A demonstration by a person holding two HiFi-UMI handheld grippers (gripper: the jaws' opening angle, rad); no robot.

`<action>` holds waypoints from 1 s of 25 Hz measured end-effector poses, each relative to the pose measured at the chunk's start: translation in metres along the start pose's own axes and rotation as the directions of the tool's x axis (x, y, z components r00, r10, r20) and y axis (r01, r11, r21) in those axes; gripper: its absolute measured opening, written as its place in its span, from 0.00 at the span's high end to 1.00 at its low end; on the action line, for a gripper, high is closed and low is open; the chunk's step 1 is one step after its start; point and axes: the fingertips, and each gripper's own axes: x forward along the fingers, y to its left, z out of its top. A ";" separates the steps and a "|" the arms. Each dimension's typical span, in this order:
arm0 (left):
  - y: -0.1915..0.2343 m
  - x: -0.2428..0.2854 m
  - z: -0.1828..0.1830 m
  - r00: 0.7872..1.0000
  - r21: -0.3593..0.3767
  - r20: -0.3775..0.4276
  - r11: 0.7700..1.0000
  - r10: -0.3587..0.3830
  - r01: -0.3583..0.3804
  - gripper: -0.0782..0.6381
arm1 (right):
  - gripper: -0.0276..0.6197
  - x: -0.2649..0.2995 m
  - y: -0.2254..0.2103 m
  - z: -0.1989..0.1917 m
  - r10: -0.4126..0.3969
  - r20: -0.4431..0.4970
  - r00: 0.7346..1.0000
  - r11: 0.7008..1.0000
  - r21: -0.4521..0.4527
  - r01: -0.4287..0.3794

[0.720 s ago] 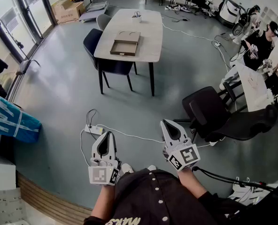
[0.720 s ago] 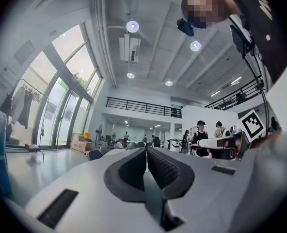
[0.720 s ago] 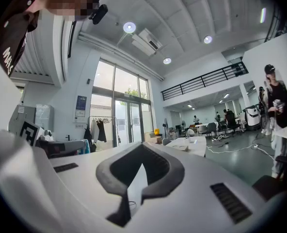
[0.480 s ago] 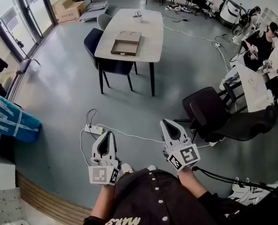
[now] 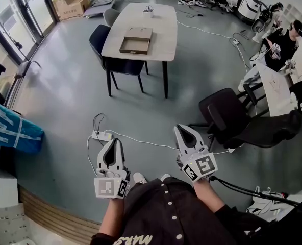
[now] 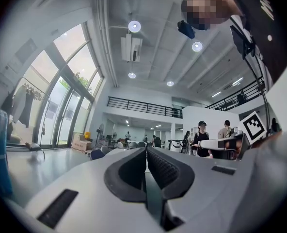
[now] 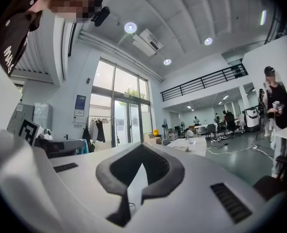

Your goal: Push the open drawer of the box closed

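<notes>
Left gripper (image 5: pixel 112 145) and right gripper (image 5: pixel 184 132): jaws together, nothing held, carried close to the body. The box (image 5: pixel 136 40) lies near the table's (image 5: pixel 164 37) left edge, well apart. This is probably a walking posture, with contact not yet possible.

Head view: table (image 5: pixel 141 32) and power strip (image 5: pixel 101 135) sit a little higher in frame than before; left gripper (image 5: pixel 111 146) edged up and leftward; right gripper (image 5: pixel 184 134) perhaps a touch higher, shift too slight to confirm.
</notes>
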 end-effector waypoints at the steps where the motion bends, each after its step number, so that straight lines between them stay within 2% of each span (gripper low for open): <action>1: 0.005 -0.001 -0.001 1.000 0.000 -0.001 1.000 0.000 0.000 0.87 | 0.96 0.002 0.001 -0.002 -0.007 -0.003 1.000 1.000 0.001 0.007; 7: 0.030 -0.008 -0.009 1.000 0.004 -0.019 1.000 -0.016 0.017 0.87 | 0.96 0.008 0.010 -0.020 -0.051 -0.021 0.998 0.999 0.012 0.051; 13: 0.053 -0.008 -0.020 0.999 -0.004 -0.048 1.000 -0.018 0.017 0.87 | 0.96 0.022 0.021 -0.032 -0.041 -0.052 0.998 0.999 0.007 0.041; 25: 0.093 0.061 -0.025 0.999 0.003 -0.050 1.000 -0.012 0.012 0.86 | 0.96 0.102 -0.016 -0.045 -0.059 -0.047 0.997 0.996 0.070 0.062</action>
